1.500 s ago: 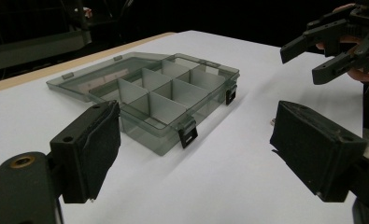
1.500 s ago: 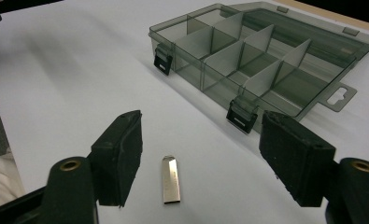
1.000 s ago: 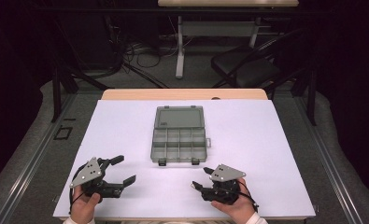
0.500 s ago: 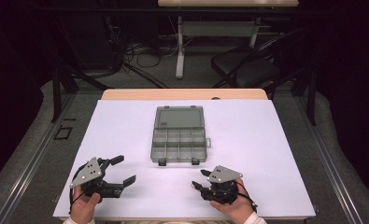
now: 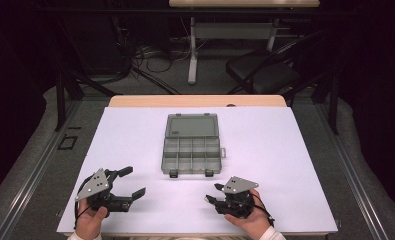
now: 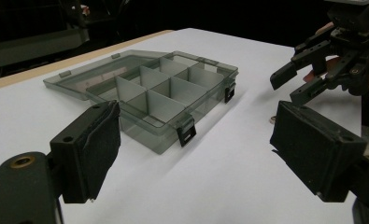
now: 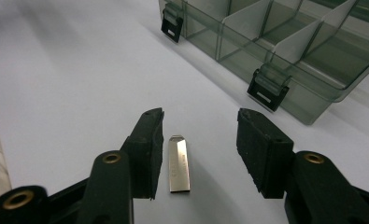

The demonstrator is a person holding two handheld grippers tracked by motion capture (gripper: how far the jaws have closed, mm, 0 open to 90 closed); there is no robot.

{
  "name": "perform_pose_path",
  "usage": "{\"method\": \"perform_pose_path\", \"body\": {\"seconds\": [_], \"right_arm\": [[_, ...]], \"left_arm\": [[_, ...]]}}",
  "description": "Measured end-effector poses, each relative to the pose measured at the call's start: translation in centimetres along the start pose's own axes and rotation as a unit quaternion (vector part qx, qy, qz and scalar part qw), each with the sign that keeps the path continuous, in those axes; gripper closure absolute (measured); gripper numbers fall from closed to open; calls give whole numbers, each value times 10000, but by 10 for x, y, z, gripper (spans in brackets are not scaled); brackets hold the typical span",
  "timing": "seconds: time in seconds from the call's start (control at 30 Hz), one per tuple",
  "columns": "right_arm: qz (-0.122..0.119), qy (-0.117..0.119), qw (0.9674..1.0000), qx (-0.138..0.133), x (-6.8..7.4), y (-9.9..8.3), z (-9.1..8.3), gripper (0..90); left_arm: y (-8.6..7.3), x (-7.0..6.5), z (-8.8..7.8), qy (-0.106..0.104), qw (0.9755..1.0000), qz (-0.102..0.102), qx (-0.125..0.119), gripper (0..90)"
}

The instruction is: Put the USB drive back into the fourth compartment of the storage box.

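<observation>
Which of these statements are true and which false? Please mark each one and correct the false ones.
1. The grey organizer box lies with its lid open. True.
2. A small metal USB stick lies on the table between the jaws of the right gripper. True.
3. The right gripper has lifted the stick off the white table. False: the stick lies flat on the table, and the pads do not press on it.
4. The left gripper is shut on the box's latch. False: its jaws stand wide open, apart from the box.
5. The box's compartments hold screws. False: those that show look empty.
</observation>
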State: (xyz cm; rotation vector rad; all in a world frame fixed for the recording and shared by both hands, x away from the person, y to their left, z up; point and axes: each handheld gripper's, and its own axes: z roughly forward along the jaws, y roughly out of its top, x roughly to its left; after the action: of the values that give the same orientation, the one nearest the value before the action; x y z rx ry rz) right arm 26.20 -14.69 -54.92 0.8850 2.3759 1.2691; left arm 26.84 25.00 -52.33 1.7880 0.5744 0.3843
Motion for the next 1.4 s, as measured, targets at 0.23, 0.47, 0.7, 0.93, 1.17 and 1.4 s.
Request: {"method": "perform_pose_path", "body": {"seconds": [0.23,0.47,0.7,0.93,1.17,1.4], "right_arm": [[1,115,9998,155,1,-2,5,565],[-29,118,9995,301,3,-4,9,615],[-136,172,9988,429,7,-6,15,653],[-160,178,9985,488,8,-8,18,678],[-149,173,9984,515,8,-9,19,704],[-142,178,9984,513,8,-9,19,722]], "left_arm": [[0,0,0,-16,10000,-3,15,158],[0,0,0,-25,10000,9,40,158],[0,0,0,-1,10000,6,35,157],[0,0,0,-1,10000,-3,37,158],[0,0,1,-5,10000,1,40,158],[0,0,0,-8,10000,6,36,158]]}}
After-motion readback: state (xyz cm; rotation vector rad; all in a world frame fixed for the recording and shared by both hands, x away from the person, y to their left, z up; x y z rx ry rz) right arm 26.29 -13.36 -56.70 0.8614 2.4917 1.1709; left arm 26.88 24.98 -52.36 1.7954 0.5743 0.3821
